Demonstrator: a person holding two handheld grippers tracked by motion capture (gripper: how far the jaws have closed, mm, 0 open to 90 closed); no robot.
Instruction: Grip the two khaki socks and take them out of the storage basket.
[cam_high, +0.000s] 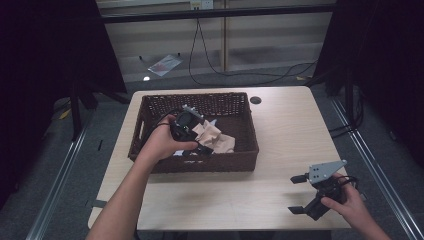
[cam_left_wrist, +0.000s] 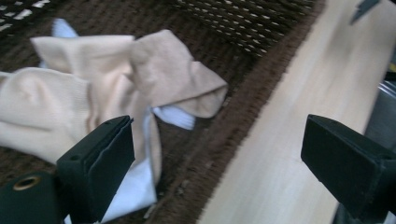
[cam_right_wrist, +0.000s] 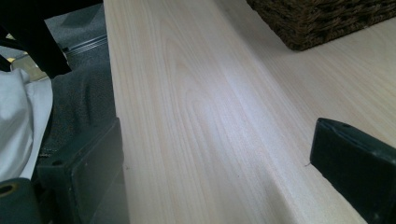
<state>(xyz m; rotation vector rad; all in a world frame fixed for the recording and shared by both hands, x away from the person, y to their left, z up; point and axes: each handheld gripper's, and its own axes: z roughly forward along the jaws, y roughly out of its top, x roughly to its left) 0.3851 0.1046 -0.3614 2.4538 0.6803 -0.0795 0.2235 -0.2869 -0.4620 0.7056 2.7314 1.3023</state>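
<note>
Socks (cam_left_wrist: 116, 79) lie under spread left tongs (cam_left_wrist: 217, 154); right tongs (cam_high: 298, 194) gape, tabletop-low.

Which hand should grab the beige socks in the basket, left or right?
Probably the left. The left gripper hangs open inside the basket, right over the beige socks. The right gripper is open too, but sits far off at the table's near edge.

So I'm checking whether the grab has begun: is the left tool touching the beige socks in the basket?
Cannot tell. In the left gripper view the open left tool has one jaw overlapping the beige socks, but no contact or gap shows plainly.
</note>
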